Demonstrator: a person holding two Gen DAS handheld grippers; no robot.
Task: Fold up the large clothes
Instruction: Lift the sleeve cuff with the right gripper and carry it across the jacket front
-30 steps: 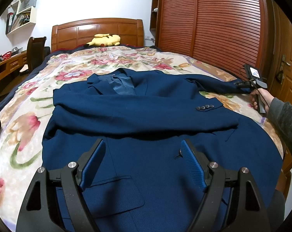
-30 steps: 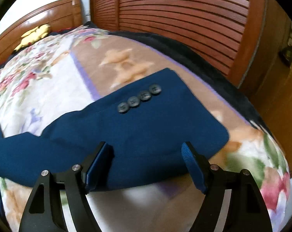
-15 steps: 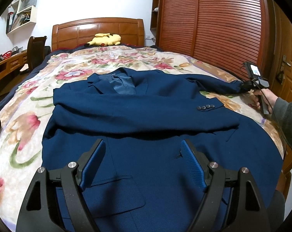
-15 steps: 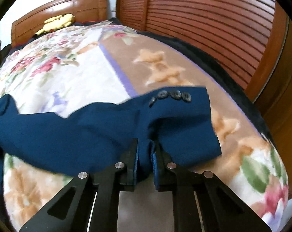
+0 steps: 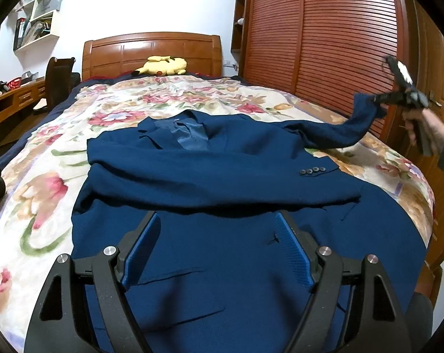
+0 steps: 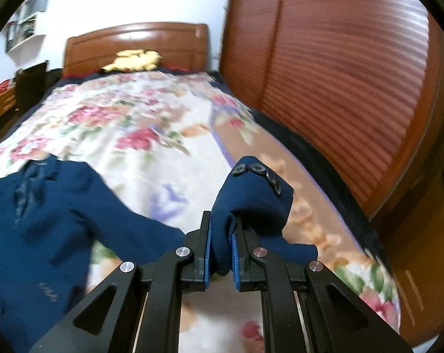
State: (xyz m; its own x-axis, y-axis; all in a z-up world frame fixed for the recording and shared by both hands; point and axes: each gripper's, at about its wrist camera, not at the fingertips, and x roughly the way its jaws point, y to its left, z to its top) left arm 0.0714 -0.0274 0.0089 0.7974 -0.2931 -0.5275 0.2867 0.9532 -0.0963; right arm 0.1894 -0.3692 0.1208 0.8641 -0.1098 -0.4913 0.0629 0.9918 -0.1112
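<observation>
The jacket [image 5: 222, 182] lies spread on the bed [image 5: 39, 182], collar toward the headboard [image 5: 151, 50] — a plush toy [image 5: 163, 65] sits just before that headboard. One sleeve [image 5: 210, 173] lies folded across the jacket's chest; the other sleeve [image 6: 252, 203] reaches right, toward the wardrobe [image 5: 324, 44], its cuff lifted off the bed between the right gripper [image 6: 222, 250]'s fingers.

Home bedroom, bed [image 5: 30, 158], wooden headboard [image 5: 151, 50], wardrobe [image 5: 339, 44]

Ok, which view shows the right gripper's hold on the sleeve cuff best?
The right wrist view: the right gripper is shut on the sleeve cuff, fabric bunched between its blue pads, four buttons visible. The left wrist view shows that gripper small and blurred, lifting the sleeve off the bed.
</observation>
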